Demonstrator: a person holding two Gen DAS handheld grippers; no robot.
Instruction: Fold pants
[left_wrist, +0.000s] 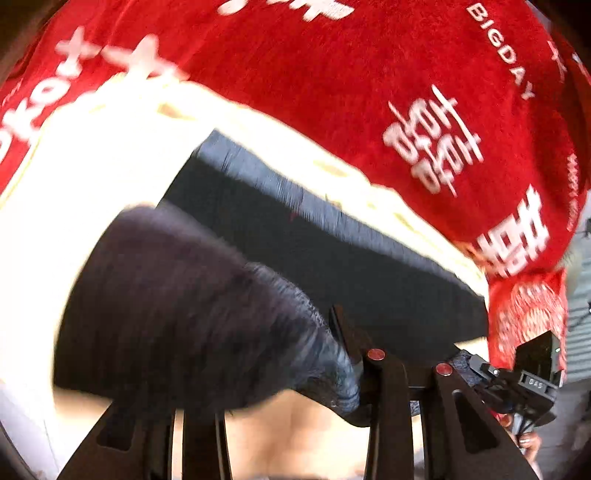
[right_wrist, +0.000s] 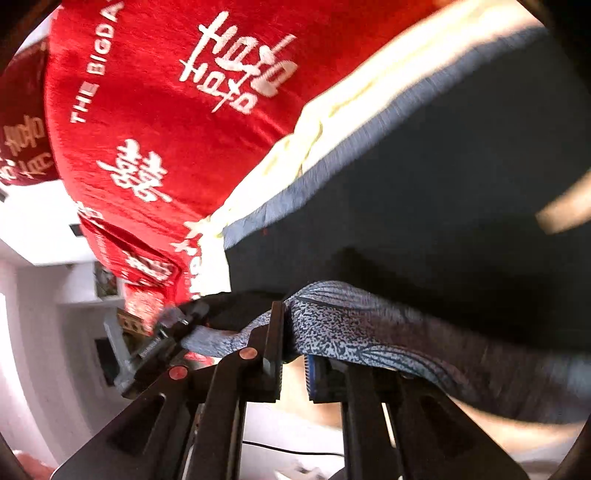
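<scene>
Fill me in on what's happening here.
A person is folding dark pants on a cream-covered surface, with a gripper in each hand. The left gripper and the right gripper are each shut on the pants' patterned blue-grey edge, holding it lifted above the rest of the pants. A red blanket with white lettering lies beyond.

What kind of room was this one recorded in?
Probably a bedroom at home. The dark pants lie on a pale sheet beside a red blanket printed with white lettering, like bedding, and the right wrist view shows white walls and a shelf behind. Motion blur hides finer detail.
</scene>
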